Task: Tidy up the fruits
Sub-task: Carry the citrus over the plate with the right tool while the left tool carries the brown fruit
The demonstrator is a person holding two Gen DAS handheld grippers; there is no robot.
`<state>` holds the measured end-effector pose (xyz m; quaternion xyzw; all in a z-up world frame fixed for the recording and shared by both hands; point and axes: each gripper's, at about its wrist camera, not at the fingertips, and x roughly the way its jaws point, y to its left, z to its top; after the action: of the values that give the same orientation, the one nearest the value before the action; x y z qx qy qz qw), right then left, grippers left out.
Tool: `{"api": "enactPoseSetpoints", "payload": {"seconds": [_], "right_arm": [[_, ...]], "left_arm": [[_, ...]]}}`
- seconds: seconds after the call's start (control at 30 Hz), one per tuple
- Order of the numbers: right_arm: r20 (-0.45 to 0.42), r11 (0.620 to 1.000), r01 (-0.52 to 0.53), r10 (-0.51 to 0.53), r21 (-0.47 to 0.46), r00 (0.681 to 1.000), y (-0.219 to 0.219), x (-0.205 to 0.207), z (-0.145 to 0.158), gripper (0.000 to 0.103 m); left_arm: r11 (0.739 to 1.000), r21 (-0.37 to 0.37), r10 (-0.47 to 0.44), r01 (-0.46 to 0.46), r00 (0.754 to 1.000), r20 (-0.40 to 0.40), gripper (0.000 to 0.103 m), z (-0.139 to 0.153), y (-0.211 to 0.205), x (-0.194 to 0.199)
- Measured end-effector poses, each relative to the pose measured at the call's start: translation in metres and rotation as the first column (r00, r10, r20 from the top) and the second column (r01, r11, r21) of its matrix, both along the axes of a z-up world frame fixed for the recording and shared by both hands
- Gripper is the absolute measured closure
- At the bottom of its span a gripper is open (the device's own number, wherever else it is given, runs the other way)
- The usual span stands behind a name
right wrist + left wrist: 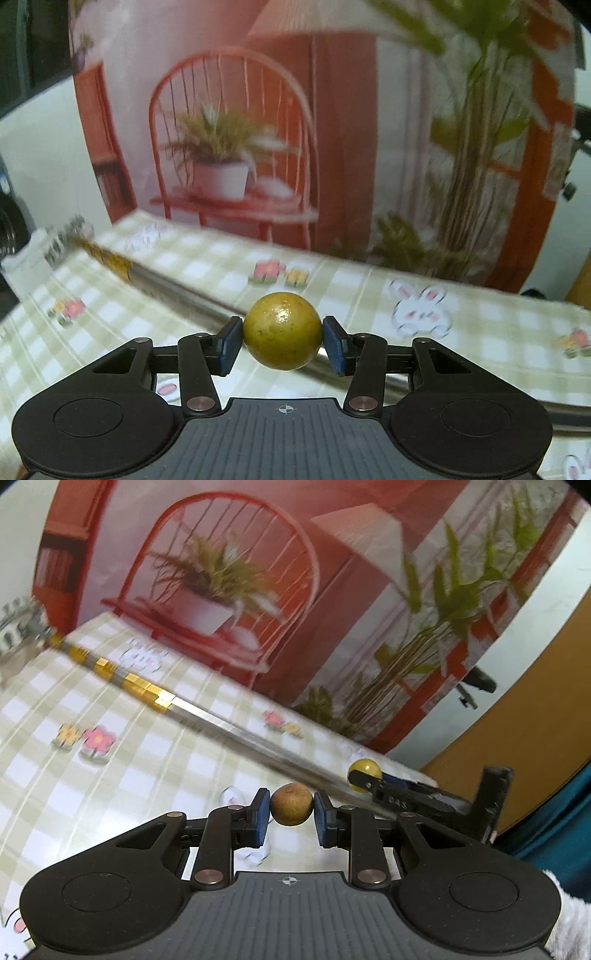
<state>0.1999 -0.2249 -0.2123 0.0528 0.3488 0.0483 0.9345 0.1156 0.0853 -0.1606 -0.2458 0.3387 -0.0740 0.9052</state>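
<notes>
Left gripper (291, 806) pinching brown fruit (291, 804), right gripper (282, 332) pinching yellow-green fruit (282, 330)

Left gripper (291, 810) clamped on a small brown fruit (291, 804), blue pads (261, 816) pressing both sides, lifted above a checked tablecloth (110, 775) printed with flowers. Beyond, a long metal rod (229, 723) with gold bands, laid diagonally. Far right, right gripper (364, 775) gripping a yellow-green fruit (365, 768). Behind, a backdrop (258, 590) of a red chair and potted plants.
</notes>
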Motion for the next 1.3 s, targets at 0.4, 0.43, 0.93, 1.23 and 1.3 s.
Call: {"api": "enactPoseSetpoints", "payload": {"seconds": [0.4,0.43,0.93,1.23,1.3], "right_arm": [[0.148,0.998,0.054,-0.05,-0.027,0.988,-0.028,-0.073,0.082,0.059],[0.157,0.998,0.055,-0.051,-0.024,0.986,-0.028,-0.078,0.086,0.059],[0.187,0.998,0.037,-0.045,0.046,0.981,-0.007,-0.157,0.104,0.059],[0.134,0.996,0.046,-0.057,0.081,0.989,0.025,-0.186,0.075,0.059],[0.123,0.995,0.043,-0.053,0.085,0.991,0.033,-0.191,0.07,0.059]], "left_arm": [[0.997,0.05,-0.073,0.066,0.987,0.146,0.076,0.072,-0.043,-0.008],[0.997,0.05,-0.073,0.066,0.986,0.151,0.076,0.077,-0.043,-0.01],[0.99,0.139,-0.031,0.016,0.994,0.101,0.076,0.106,-0.002,-0.059],[0.98,0.194,0.024,-0.034,0.998,0.057,0.076,0.097,0.039,-0.098],[0.98,0.195,0.032,-0.039,0.999,0.04,0.076,0.089,0.044,-0.104]]}}
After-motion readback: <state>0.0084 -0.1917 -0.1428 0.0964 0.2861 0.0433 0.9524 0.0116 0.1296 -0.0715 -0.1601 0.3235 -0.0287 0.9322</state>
